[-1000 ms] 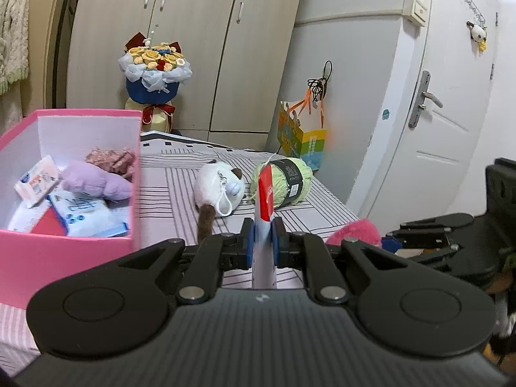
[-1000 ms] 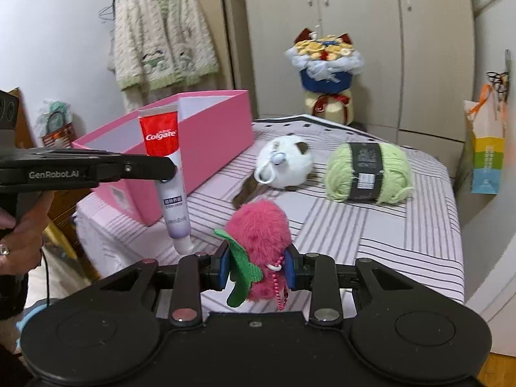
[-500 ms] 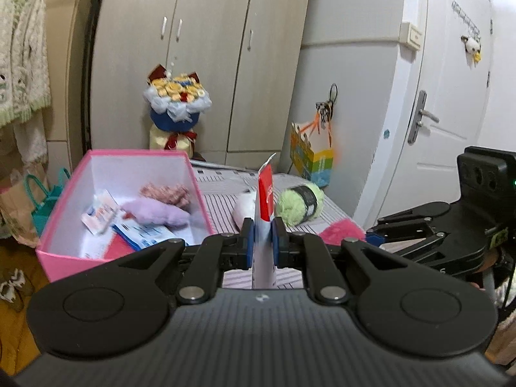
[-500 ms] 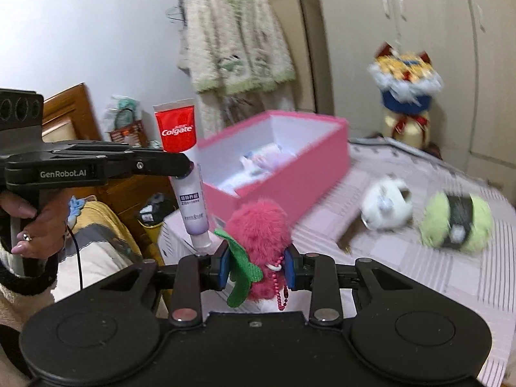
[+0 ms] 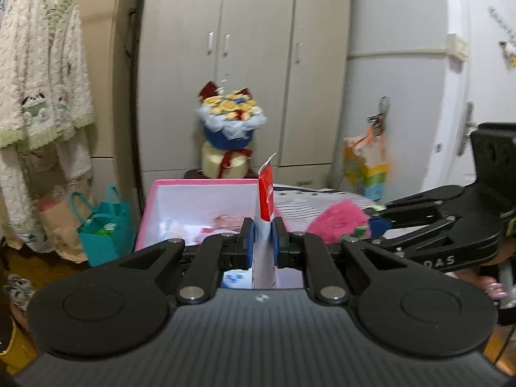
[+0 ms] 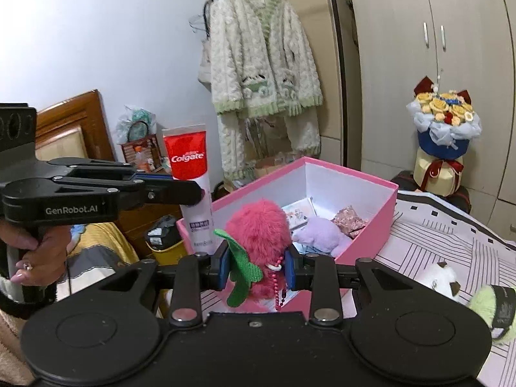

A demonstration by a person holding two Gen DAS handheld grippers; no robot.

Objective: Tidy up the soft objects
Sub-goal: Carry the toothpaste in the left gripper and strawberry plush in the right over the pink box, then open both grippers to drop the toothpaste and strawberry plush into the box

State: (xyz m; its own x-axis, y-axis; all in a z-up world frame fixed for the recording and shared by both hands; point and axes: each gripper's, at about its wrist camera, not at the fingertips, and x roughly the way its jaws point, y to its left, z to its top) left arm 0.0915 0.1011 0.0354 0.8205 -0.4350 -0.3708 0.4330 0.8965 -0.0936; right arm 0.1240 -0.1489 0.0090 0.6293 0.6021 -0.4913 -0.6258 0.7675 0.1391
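Right now my left gripper (image 5: 261,238) is clamped on the upright toothpaste tube (image 6: 193,180), and my right gripper (image 6: 256,266) squeezes the pink plush (image 6: 258,229). Both hang in the air in front of the open pink box (image 6: 367,225), which holds a lilac plush (image 6: 322,235).

Your red-and-white Colgate toothpaste tube (image 6: 193,190) stands upright, cap down, at nine o'clock of the fuzzy pink plush (image 6: 258,242). The open pink box (image 6: 371,222), at twelve o'clock, holds a lilac plush (image 6: 322,235).
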